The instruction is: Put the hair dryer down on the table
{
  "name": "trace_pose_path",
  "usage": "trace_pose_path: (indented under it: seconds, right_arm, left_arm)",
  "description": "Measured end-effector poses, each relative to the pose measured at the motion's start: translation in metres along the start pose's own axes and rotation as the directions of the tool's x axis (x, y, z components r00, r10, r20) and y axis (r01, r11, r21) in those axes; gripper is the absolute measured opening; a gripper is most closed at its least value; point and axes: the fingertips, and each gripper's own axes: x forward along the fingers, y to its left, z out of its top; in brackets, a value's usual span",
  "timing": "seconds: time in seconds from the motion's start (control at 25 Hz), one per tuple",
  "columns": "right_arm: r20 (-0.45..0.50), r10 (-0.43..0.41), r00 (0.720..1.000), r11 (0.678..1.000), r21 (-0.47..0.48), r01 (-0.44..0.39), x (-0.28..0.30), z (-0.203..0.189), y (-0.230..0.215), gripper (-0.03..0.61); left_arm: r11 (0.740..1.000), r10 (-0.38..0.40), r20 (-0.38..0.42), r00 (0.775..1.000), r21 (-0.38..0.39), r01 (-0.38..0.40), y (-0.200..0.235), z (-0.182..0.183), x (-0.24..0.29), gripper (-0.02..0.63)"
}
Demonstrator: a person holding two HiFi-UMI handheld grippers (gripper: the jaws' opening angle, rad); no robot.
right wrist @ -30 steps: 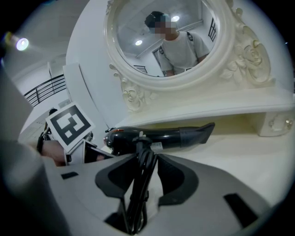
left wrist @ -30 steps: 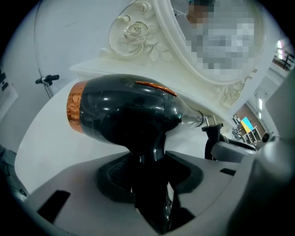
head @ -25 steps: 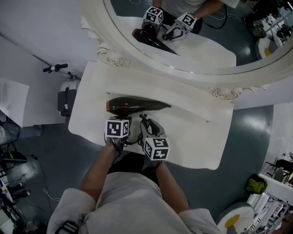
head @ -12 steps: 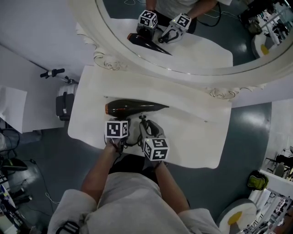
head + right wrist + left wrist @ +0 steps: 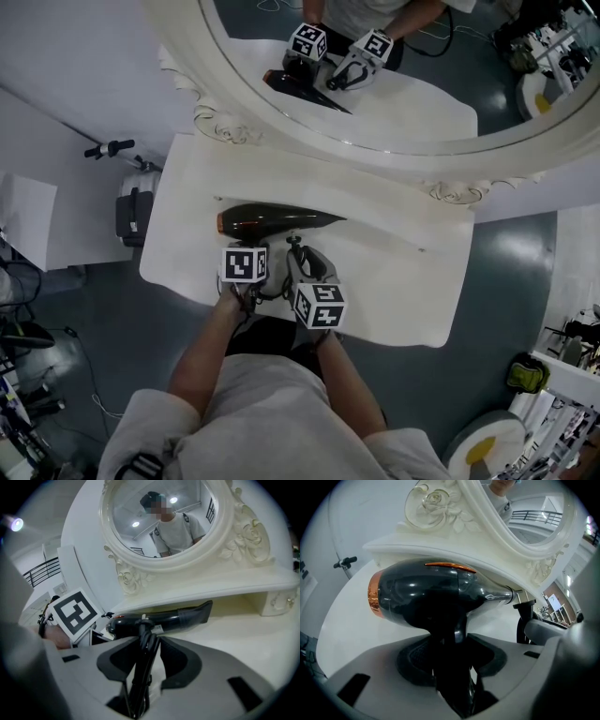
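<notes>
A black hair dryer (image 5: 272, 220) with a copper rear ring lies on its side on the white dressing table (image 5: 394, 272), nozzle pointing right. Its handle points toward me. My left gripper (image 5: 253, 247) is shut on that handle, which fills the space between the pads in the left gripper view (image 5: 450, 653). Just to its right, my right gripper (image 5: 297, 247) is shut on the bundled black cord (image 5: 143, 667), which runs up between its pads to the dryer (image 5: 159, 618). The dryer body (image 5: 426, 597) rests against the tabletop.
A large ornate white mirror (image 5: 225, 122) stands along the back of the table and reflects both grippers and the dryer. The table's front edge is right under my hands. A dark case (image 5: 136, 211) stands on the floor to the left.
</notes>
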Motion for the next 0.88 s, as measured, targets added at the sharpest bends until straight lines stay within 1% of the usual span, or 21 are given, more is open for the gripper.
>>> trace_pose_path:
  seconds: [0.2,0.24,0.32,0.36,0.52,0.68,0.76,0.8,0.88]
  right_arm:
    - [-0.007,-0.001,1.0,1.0,0.009,0.001,0.001,-0.001,-0.003,0.147]
    - [-0.01,-0.001,1.0,1.0,0.009,0.001,0.002,-0.001,-0.003,0.147]
    - [-0.015,-0.001,1.0,1.0,0.008,0.001,0.002,-0.001,-0.003,0.147]
    - [-0.018,-0.001,1.0,1.0,0.006,0.001,0.002,-0.001,-0.002,0.147]
    - [-0.029,-0.003,1.0,1.0,0.005,0.003,0.002,-0.001,-0.002,0.147]
    - [-0.046,-0.004,0.999,1.0,0.012,0.004,0.003,-0.002,-0.004,0.149]
    - [-0.057,-0.012,0.998,1.0,0.014,0.013,0.002,-0.003,-0.007,0.149]
    - [-0.062,-0.018,0.998,1.0,0.015,0.019,0.001,-0.003,-0.008,0.149]
    - [-0.073,-0.028,0.997,0.999,0.013,0.029,0.001,-0.004,-0.008,0.149]
  left_arm:
    - [1.0,-0.025,0.009,1.0,-0.013,0.025,-0.002,-0.001,-0.002,0.179]
    - [1.0,-0.015,0.019,1.0,-0.003,0.015,0.0,-0.001,-0.003,0.185]
    - [1.0,0.013,0.046,0.999,0.022,-0.014,0.003,0.001,-0.008,0.229]
    - [0.999,0.023,0.056,0.998,0.028,-0.025,0.003,0.001,-0.011,0.233]
    - [0.999,0.037,0.081,0.996,0.01,-0.038,0.004,-0.002,-0.026,0.234]
    - [0.999,0.049,0.136,0.989,0.0,-0.05,0.008,-0.006,-0.05,0.228]
    - [0.998,0.057,0.164,0.985,0.005,-0.059,0.009,-0.009,-0.064,0.194]
    - [0.998,0.061,0.177,0.982,0.006,-0.063,0.009,-0.011,-0.07,0.16]
    - [0.998,0.062,0.193,0.979,0.003,-0.063,0.01,-0.014,-0.079,0.035]
